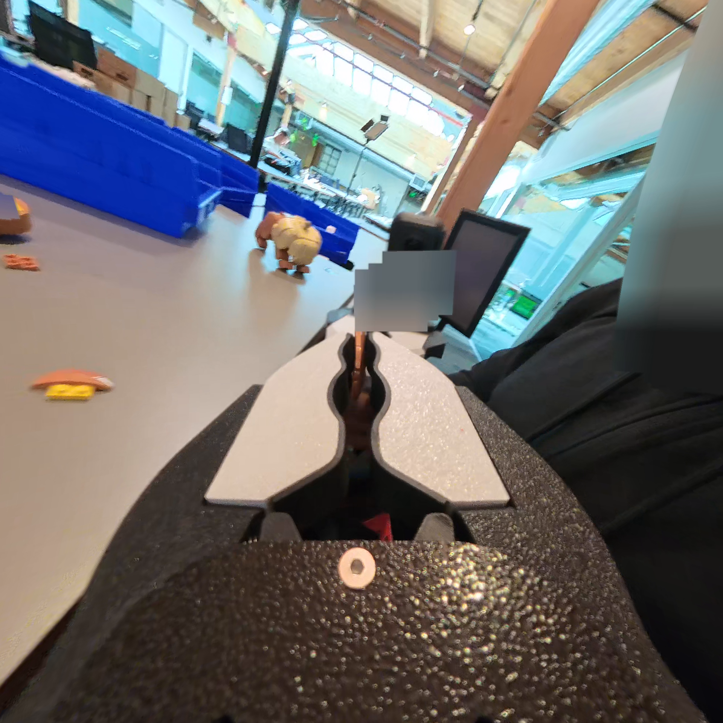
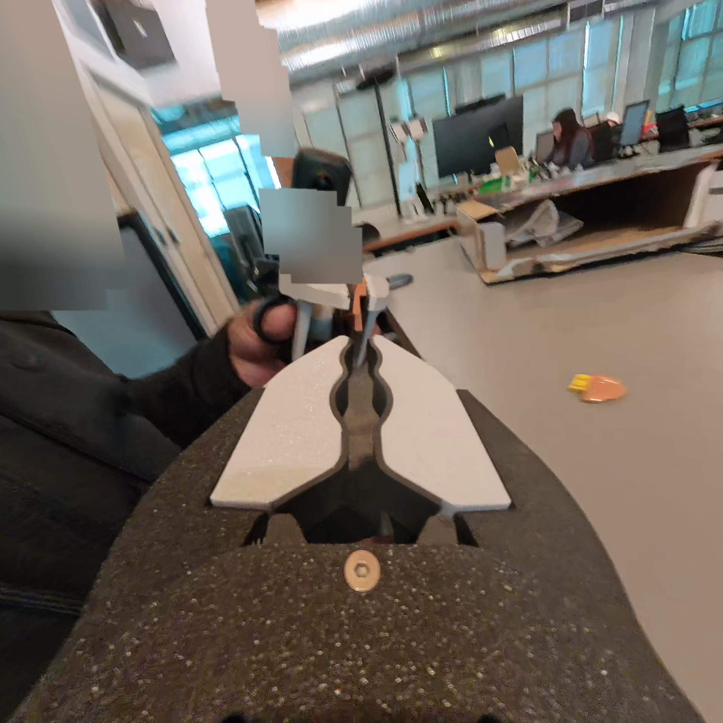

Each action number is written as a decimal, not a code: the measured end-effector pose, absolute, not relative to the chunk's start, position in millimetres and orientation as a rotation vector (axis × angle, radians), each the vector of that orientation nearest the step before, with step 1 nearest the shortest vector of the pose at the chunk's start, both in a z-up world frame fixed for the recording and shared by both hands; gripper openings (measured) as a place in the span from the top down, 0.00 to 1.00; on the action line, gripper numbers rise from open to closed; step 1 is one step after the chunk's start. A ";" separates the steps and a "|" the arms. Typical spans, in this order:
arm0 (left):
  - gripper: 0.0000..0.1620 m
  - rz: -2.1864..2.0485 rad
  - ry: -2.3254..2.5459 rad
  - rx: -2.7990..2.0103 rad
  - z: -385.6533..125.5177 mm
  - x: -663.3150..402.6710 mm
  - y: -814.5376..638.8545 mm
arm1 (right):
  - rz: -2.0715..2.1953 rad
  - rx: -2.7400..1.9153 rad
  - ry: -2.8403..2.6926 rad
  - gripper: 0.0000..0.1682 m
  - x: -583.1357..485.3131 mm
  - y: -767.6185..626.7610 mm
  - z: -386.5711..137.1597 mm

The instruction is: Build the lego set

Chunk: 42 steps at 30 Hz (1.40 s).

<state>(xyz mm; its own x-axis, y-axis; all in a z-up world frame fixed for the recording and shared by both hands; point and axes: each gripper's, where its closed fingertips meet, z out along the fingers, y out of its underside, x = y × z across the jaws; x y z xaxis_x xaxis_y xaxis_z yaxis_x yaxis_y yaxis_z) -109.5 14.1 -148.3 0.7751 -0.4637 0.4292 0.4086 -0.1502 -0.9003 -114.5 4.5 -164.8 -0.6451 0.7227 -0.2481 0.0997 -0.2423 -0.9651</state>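
Note:
My left gripper (image 1: 359, 344) is shut on a thin brown lego piece (image 1: 359, 365) that stands edge-on between its pads, held above the grey table (image 1: 176, 352). In the right wrist view the left gripper (image 2: 336, 309) faces me, held by a hand (image 2: 250, 344), with the brown piece (image 2: 357, 309) in it. My right gripper (image 2: 360, 348) has its jaws close together, tips right at the left gripper's fingers. A dark strip fills its gap; I cannot tell what it is. A brown-and-tan lego figure (image 1: 291, 242) stands on the table.
A brown curved piece on a yellow brick (image 1: 72, 385) lies on the table to the left, and also shows in the right wrist view (image 2: 596, 389). A small orange plate (image 1: 21, 262) lies at the left edge. Blue bins (image 1: 98, 156) line the back. An open cardboard box (image 2: 587, 238) stands far right. Both grippers' tips are close together, under 4 cm apart. The small orange plate (image 1: 21, 262) is about equally far from each gripper, around 25 cm.

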 end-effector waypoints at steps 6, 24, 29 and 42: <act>0.97 -0.558 -0.001 -1.878 -177.8 -170.0 24.6 | 1.314 -0.925 -2.103 0.89 -147.0 67.2 -183.6; 0.97 -0.641 0.018 -2.139 -213.3 -216.6 44.8 | 0.984 -0.520 -2.811 0.82 -224.3 80.7 -246.5; 0.97 -0.691 0.011 -2.123 -212.2 -219.9 51.2 | 0.953 -0.534 -2.746 0.85 -223.3 80.8 -245.6; 0.97 -0.987 -0.132 -1.926 -189.9 -253.5 95.3 | 0.866 -0.456 -2.167 0.85 -259.7 103.0 -201.9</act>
